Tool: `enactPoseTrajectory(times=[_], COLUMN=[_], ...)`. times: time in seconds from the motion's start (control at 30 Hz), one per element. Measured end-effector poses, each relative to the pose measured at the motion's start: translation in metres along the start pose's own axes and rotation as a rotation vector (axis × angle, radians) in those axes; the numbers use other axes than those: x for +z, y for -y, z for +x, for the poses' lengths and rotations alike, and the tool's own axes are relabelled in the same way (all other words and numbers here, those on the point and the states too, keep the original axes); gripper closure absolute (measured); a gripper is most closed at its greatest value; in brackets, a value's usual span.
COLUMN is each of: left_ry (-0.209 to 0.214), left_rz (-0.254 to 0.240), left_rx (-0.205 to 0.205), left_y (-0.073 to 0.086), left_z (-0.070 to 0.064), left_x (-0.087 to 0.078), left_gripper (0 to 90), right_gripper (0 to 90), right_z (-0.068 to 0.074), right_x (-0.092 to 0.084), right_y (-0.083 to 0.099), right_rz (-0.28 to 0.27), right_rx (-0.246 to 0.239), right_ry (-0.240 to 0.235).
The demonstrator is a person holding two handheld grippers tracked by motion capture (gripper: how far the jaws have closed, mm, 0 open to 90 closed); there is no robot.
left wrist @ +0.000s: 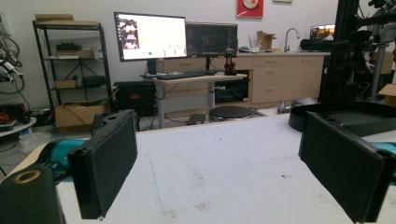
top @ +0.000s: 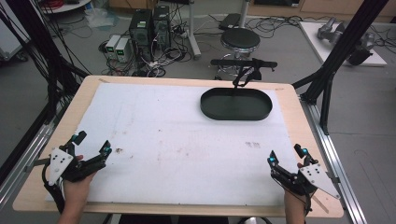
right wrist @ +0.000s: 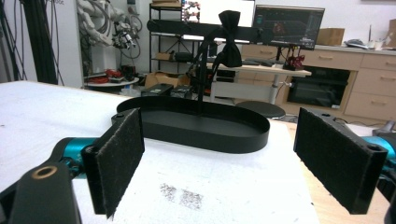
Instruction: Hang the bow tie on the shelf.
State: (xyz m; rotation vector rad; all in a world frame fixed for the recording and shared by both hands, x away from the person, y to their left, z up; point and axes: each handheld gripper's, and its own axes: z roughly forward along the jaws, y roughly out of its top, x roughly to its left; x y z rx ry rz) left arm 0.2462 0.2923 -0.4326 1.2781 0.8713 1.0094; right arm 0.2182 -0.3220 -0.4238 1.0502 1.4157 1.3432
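Note:
A black oval tray (top: pixel 236 103) with a thin upright stand rising from it sits at the far right of the white mat (top: pixel 177 140). Its rim appears at the right edge of the left gripper view as the tray (left wrist: pixel 345 112), and straight ahead in the right gripper view as the tray (right wrist: pixel 196 123), with a black bow-shaped piece (right wrist: pixel 229 35) hanging on the stand's crossbar. My left gripper (top: pixel 93 144) rests near the front left corner, open and empty. My right gripper (top: pixel 286 154) rests near the front right corner, also open with nothing between its pads (right wrist: pixel 119 158).
The wooden table (top: pixel 289 91) edges the mat on all sides. Beyond the far edge stand a black stool (top: pixel 239 39), computer towers (top: pixel 149 28) and tangled cables on the floor. Black frame posts (top: pixel 343 44) rise on the right.

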Motion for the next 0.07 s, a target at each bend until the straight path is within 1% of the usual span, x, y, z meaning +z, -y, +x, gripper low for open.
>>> enactPoseTrajectory(times=[0.07], left_ry=[0.000], left_rz=[-0.001], left_rx=[0.000], left_y=[-0.0001], left_z=[-0.0001], left_x=[0.0000], left_gripper=[11.9], right_gripper=[15.4], right_z=[0.0003], right_x=[0.0001], right_y=[-0.0001], right_rz=[0.001], right_rx=[0.000], right_ry=[0.003])
